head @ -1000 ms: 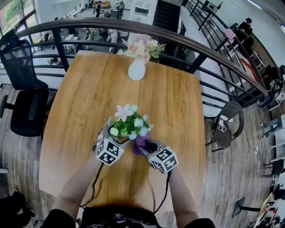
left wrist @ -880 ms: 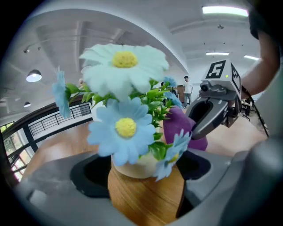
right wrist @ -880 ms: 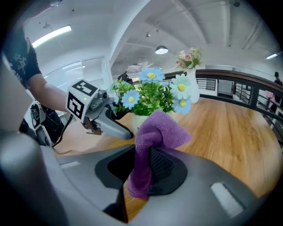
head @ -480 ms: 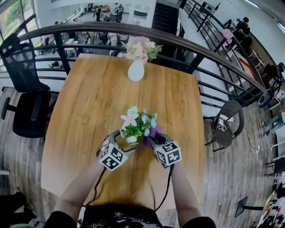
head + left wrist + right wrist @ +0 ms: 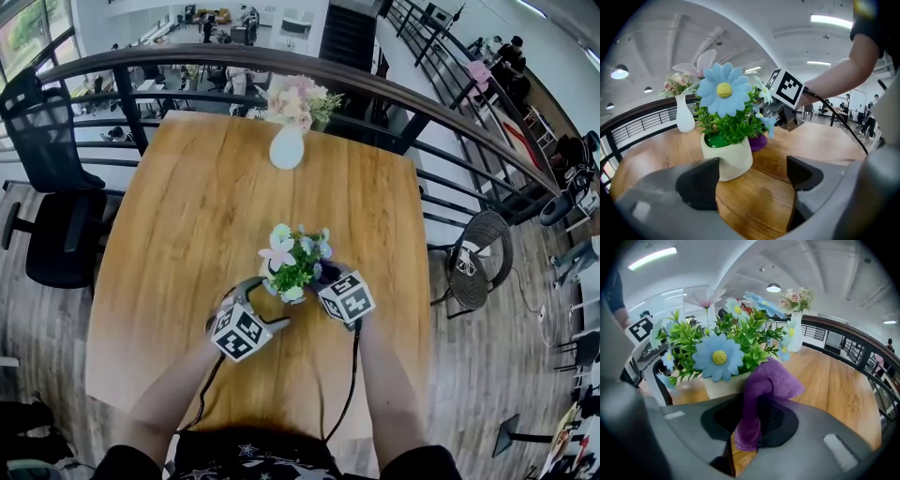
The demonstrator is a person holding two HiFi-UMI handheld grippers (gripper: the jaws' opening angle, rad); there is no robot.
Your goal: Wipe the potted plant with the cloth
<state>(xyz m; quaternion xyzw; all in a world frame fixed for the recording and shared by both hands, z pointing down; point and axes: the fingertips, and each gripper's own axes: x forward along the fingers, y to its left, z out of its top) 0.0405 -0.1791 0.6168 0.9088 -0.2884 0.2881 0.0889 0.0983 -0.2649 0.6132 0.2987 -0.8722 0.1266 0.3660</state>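
Head view is mostly taken up by a wooden tabletop (image 5: pixel 187 216), edged at the far side and right by a dark curved railing (image 5: pixel 422 103). A black office chair (image 5: pixel 52 187) is seen off the left side. The potted plant (image 5: pixel 295 262) (cream pot, green leaves, blue, white and pink flowers) is stood upright on the tabletop, toward the near side of its middle. A white vase (image 5: pixel 287 147) of pink flowers is placed near the far edge, well apart from the plant.

The left gripper (image 5: pixel 261 302) is held just beside the plant, on its near left. In the left gripper view its jaws are spread wide with nothing pinched. The pot (image 5: pixel 729 157) is seen on the wood just ahead of them, nearer the left jaw and untouched by the pads.

The right gripper (image 5: pixel 326 279) is held at the plant's right side. In the right gripper view its jaws are clamped on a purple cloth (image 5: pixel 764 390). The cloth is bunched above the jaws and appears pressed against the pot rim and lower leaves. From the left gripper view the cloth is glimpsed behind the pot, on its right.
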